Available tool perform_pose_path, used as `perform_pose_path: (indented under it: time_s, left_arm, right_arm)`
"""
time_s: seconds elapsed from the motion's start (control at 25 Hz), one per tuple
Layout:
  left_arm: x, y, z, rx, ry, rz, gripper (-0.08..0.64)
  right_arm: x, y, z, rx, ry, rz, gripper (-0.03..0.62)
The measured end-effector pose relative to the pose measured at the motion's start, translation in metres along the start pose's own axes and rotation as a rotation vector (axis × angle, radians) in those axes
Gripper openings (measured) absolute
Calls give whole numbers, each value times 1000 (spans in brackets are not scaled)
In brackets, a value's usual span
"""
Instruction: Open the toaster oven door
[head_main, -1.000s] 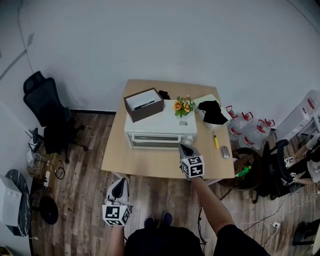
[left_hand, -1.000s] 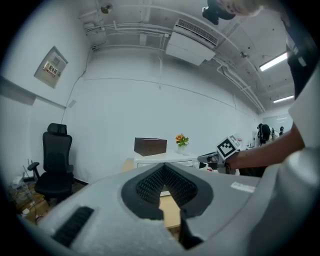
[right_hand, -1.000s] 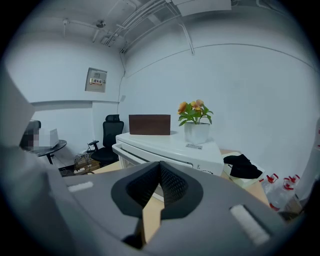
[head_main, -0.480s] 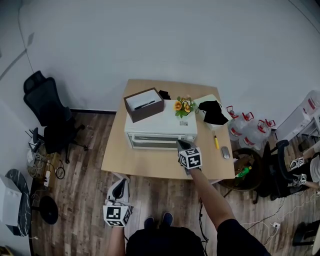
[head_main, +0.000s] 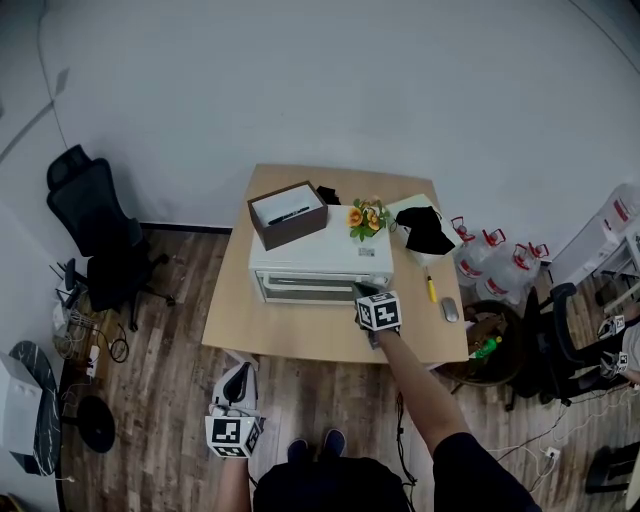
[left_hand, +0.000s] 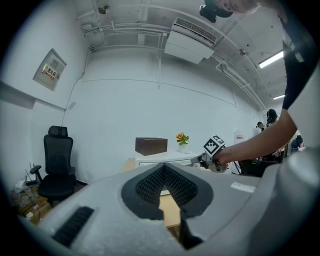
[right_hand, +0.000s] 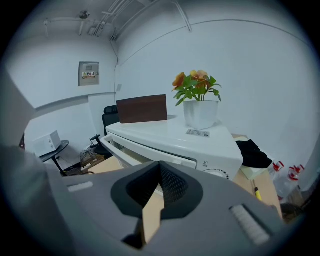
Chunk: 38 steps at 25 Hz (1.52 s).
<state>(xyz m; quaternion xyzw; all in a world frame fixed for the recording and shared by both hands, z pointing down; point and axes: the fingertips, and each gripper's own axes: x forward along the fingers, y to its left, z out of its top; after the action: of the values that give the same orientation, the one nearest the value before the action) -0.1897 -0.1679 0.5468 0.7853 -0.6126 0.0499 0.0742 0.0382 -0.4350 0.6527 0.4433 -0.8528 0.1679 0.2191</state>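
Now left gripper (head_main: 240, 370) and right gripper (head_main: 362, 291) hold jaws together; box (head_main: 287, 214), flowers (head_main: 366, 215) atop toaster oven (head_main: 320, 262).

Our right gripper (head_main: 362, 291) has crept toward twelve o'clock, now just short of the white boxy toaster oven (head_main: 320, 262) front.

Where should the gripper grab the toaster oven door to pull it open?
Take the long white handle bar along the top edge of the toaster oven door. Come from the front, where the right gripper is. The bar lies level and stands off the door, so one jaw above and one below should fit.
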Motion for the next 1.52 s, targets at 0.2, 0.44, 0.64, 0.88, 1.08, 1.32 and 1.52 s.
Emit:
perform_pose_path:
  time_s: [0.2,0.44,0.64,0.88,1.08,1.32,1.52]
  left_arm:
    - [-3,0,-6,-4,25,-4,-3]
    - [-1,0,-2,-41,-12,-15,-3]
    - [0,-3,-3,-31,-3,-28,-3]
    - [2,-8,-4,-31,-4,-47,-3]
    - [2,-9,-6,-40,-2,-57,-3]
    - [-1,-5,-8,-50,-5,-59,-3]
    - [-1,-5,-6,-59,-14,-66,-3]
  right_arm:
    - [2,-1,3,0,-9,-4,6]
    - [6,0,-1,2,41,-7,6]
    - [4,1,-2,12,79,7,6]
    - [3,0,0,48,47,1,6]
    - [4,-1,-2,64,29,2,6]
    - [4,1,-5,65,34,0,6]
    - [0,3,-6,59,33,-14,6]
